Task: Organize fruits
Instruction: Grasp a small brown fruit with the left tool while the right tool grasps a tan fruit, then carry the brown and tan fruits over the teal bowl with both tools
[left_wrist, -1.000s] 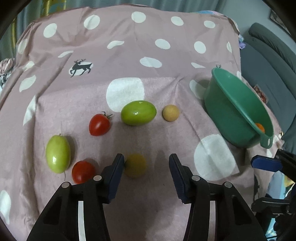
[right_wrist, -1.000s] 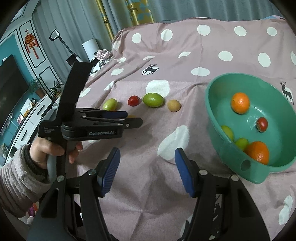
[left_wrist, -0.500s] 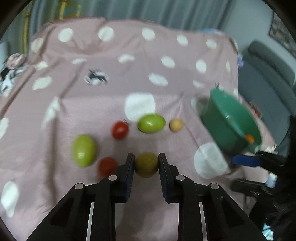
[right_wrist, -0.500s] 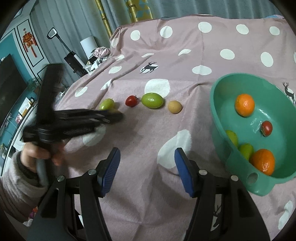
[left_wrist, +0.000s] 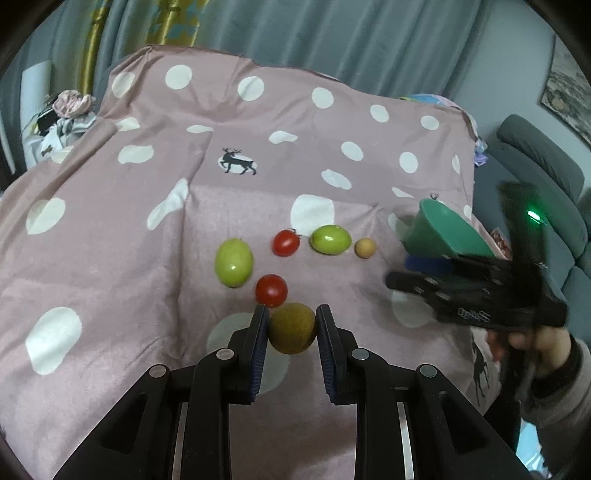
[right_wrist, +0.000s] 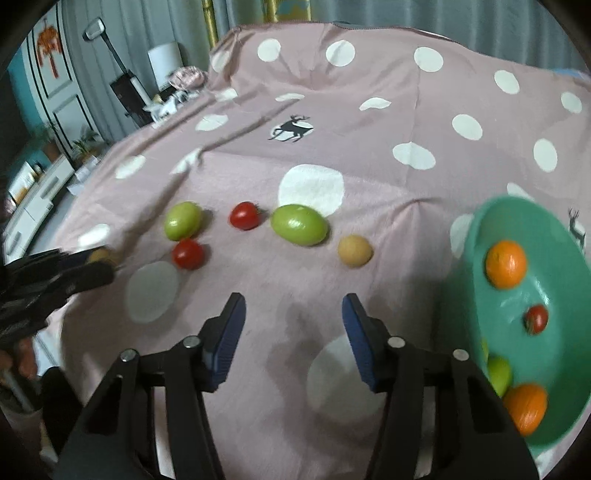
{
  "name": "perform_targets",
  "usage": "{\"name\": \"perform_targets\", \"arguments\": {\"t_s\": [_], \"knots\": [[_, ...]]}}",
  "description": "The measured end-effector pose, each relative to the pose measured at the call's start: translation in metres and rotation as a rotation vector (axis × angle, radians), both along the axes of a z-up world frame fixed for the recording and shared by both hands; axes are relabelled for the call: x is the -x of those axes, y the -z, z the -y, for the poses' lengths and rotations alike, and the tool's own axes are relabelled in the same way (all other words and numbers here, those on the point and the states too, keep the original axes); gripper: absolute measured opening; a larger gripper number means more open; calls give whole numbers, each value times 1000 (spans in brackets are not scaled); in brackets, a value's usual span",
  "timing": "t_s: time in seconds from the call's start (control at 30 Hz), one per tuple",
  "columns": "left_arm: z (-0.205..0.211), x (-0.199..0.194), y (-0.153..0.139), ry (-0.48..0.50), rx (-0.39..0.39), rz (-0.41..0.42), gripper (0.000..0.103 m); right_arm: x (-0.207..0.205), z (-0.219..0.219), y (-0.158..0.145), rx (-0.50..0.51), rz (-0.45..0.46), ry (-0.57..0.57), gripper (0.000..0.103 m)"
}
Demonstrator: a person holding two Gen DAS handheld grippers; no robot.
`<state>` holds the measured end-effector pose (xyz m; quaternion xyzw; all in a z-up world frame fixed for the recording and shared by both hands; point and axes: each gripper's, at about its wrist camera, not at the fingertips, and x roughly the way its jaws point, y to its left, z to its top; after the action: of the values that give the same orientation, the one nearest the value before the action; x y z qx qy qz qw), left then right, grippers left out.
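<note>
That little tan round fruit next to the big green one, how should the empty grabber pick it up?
Grip the small tan fruit across its middle, coming from above and the near side. It is round, so any two opposite sides suit the pads. The oval green fruit lies up and to its left with a gap between, so set the right gripper fingers on the sides clear of it. Its open jaws look wide enough.

I am in a home living room. Grey curtains (left_wrist: pixel 332 33), a grey sofa (left_wrist: pixel 546 173) and a framed picture (left_wrist: pixel 567 96) surround me.

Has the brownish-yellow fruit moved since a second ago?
Yes. The brownish-yellow fruit, clamped in the left hand-held gripper, is lifted off the cloth, nearer the red tomato.
</note>
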<state>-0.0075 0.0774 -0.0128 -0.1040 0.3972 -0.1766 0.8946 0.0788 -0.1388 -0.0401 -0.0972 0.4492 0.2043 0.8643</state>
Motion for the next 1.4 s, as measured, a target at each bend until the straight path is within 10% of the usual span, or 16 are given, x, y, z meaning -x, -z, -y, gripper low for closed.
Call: {"name": "perform_targets", "arguments": {"t_s": [0.57,0.83,1.4], "knots": [[-6,-3,4,34,46,17,26,-72,-16,35,263,-26,109,35],[-2,-3,4,38,39,5,26,-75,-9,34,129,-90,86,29],[32,10,-6,84,-9,0,26,48,14,-12,-177,-46,-67,29]]}}
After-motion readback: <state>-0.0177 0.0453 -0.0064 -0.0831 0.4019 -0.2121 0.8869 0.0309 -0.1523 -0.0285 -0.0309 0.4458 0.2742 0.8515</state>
